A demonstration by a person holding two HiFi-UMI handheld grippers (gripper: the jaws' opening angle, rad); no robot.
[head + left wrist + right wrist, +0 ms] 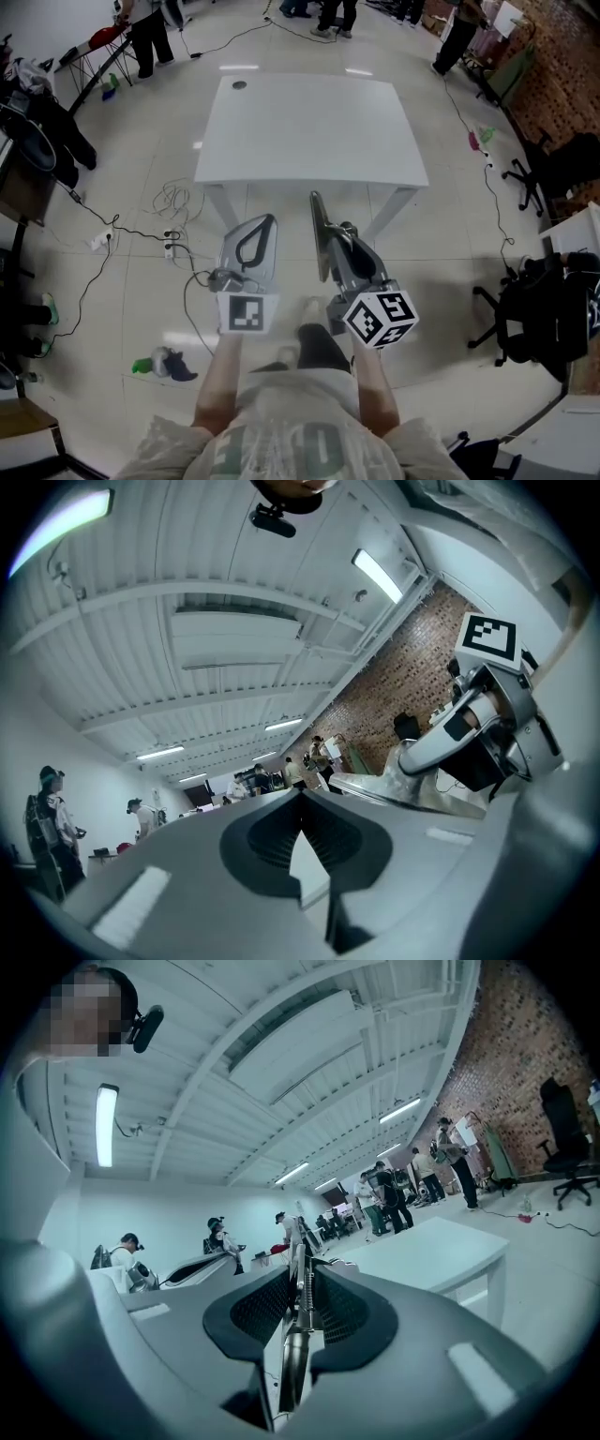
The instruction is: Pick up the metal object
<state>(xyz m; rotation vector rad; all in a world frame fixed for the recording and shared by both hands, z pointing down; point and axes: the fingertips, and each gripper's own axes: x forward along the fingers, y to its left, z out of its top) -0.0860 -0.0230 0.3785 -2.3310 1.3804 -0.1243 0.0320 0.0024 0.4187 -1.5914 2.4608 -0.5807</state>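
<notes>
Already have the metal object [318,225] off any surface: pinched between the fingers of the right gripper [301,1277], lying lengthwise along them and poking out past the tips toward the worktop [309,131]. Hangs in the air just short of the near edge, over the floor [441,272], roughly midway between the two near legs. Can't tell its height relative to the top.

Left gripper [269,219]: closed tip to tip with nothing between the fingers, parked just beside the right one.

Handling, as a guess:
- Reads as a long, narrow piece of bare metal, so stiff, no give, not fragile.
- Probably light enough, but smooth against the pads; expect slip or pivot if swung fast.
- Prefer the grip along the length as now over a pinch across one end: less lever arm.
- Looks ridged or toothed along part of it in the right gripper view; can't make out more.
- Keep the free end off the worktop's near edge, or risk twisting it in the grip.

Room:
- Nothing on the worktop except a small dark round spot [238,84] near the far left corner, so set-down possible almost anywhere.
- Open floor along the near and right edges.
- Cables [169,199] on the floor off the near left corner.
- Office chair [530,178] well apart from the right edge.
- People [145,37] well beyond the far edge.
</notes>
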